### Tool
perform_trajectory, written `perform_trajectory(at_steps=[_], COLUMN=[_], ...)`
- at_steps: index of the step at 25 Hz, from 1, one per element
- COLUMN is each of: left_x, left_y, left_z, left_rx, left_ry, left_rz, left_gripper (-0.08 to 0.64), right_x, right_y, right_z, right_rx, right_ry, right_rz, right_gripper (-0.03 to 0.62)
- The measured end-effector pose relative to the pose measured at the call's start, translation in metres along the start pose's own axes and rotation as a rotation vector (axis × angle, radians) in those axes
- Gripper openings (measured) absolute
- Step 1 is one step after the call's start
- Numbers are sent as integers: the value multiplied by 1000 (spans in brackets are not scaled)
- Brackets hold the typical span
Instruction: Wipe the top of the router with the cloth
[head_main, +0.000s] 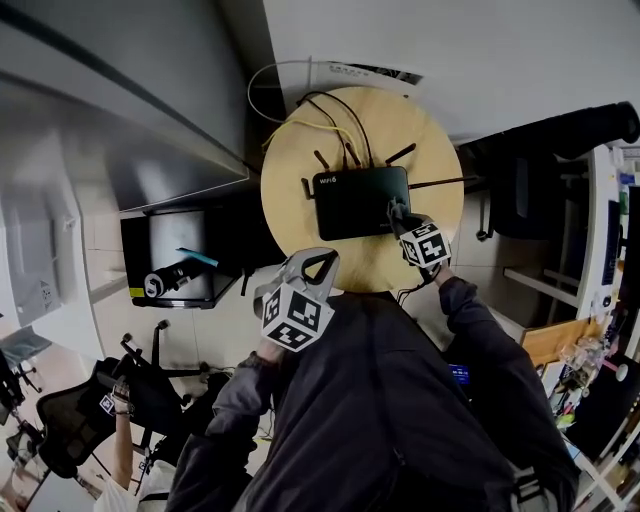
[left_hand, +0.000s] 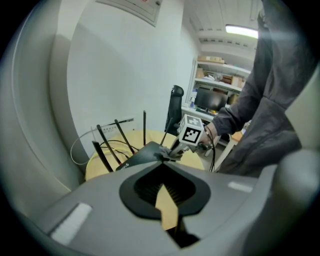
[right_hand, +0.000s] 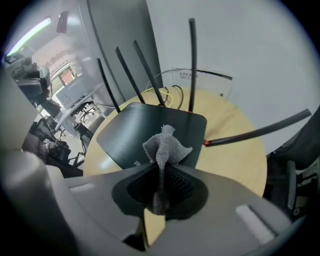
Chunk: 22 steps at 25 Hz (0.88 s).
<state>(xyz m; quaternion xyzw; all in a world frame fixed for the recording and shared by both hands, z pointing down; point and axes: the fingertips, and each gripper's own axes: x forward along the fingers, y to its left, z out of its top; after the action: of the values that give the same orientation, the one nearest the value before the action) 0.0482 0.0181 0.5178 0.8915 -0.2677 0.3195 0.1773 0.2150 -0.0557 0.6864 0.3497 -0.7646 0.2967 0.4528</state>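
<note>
A black router (head_main: 360, 200) with several thin antennas (right_hand: 192, 65) lies flat in the middle of a round wooden table (head_main: 300, 160). My right gripper (head_main: 397, 213) is at the router's right front corner, shut on a small grey cloth (right_hand: 165, 147). The cloth's bunched end rests on the router's (right_hand: 145, 130) top near its front edge. My left gripper (head_main: 320, 262) hangs above the table's near edge, apart from the router, jaws together with nothing in them. In the left gripper view that gripper (left_hand: 162, 182) faces the router (left_hand: 142, 155) and the right gripper (left_hand: 167, 154) with its cloth.
Yellow and black cables (head_main: 330, 125) run from the router's back to the wall. One antenna (right_hand: 260, 131) sticks out sideways to the right over the table. A dark office chair (head_main: 530, 180) stands right of the table, and a black cabinet (head_main: 180, 255) stands to its left.
</note>
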Motion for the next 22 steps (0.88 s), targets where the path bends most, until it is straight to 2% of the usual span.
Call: perform_trajectory(at_steps=[4,10,16,20,22], left_x=[6,9,3,1,2], left_y=[-4,-6,-2,-1,-2], left_z=[3,7,3,-2,-3], left_rx=[1,-12,-48,-56,-54], left_ry=[5,5,2,16,26], left_rz=[-6,14,48,58,61], left_gripper=[0,0,0,0,0], right_x=[-7,-7,-24,-26,-21], right_y=[-21,-21,-21,-53,-74], right_z=[-9,-10,-6,-11,-11], right_rx=[28,-58,-67,-79,-115], right_ry=[0,41,-43,-48,-28], right_rz=[-24,-6,16,-39,-58], right_gripper=[28,28,28,29,28])
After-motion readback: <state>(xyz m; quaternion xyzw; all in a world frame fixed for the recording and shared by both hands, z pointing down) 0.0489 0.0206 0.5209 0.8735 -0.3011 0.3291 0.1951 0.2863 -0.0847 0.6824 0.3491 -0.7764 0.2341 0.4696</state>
